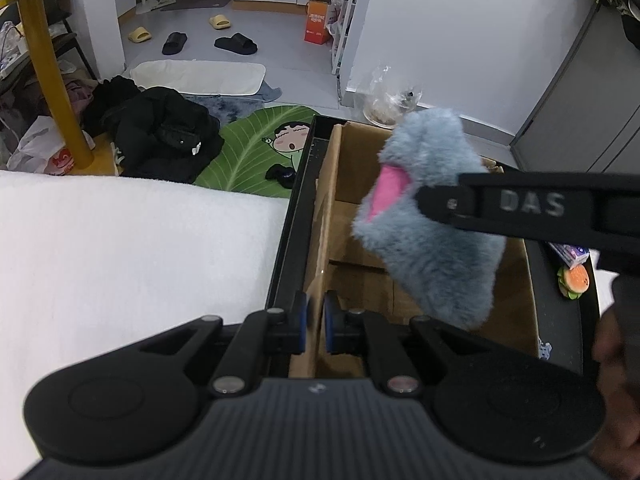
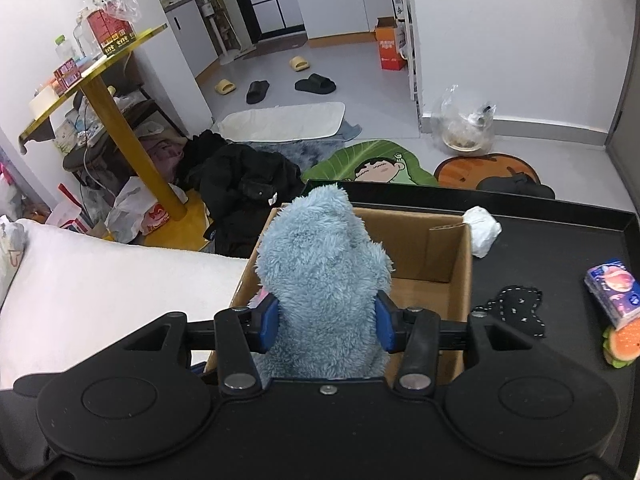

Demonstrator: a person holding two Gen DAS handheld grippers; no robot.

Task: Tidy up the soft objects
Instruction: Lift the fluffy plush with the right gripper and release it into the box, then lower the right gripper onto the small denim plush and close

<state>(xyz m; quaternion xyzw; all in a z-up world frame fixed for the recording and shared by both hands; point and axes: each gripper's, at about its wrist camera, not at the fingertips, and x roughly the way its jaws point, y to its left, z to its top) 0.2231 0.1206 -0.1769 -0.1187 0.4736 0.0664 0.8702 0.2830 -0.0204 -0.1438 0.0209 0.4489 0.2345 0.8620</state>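
Note:
A fluffy blue plush toy (image 2: 320, 280) with a pink patch (image 1: 386, 192) hangs over the open cardboard box (image 2: 432, 256). My right gripper (image 2: 326, 320) is shut on it, both blue pads pressing into its sides. In the left wrist view the toy (image 1: 432, 232) sits above the box's inside (image 1: 360, 160), and one right finger (image 1: 520, 204) reaches in from the right. My left gripper (image 1: 318, 320) is shut on the box's near left wall, with the thin cardboard edge pinched between its pads.
The box stands on a black tray table (image 2: 560, 248). On it lie a crumpled white wad (image 2: 482, 232), a black patterned cloth (image 2: 516, 308), a tissue pack (image 2: 612, 292) and a burger toy (image 2: 622, 346). A white padded surface (image 2: 100, 280) borders the left.

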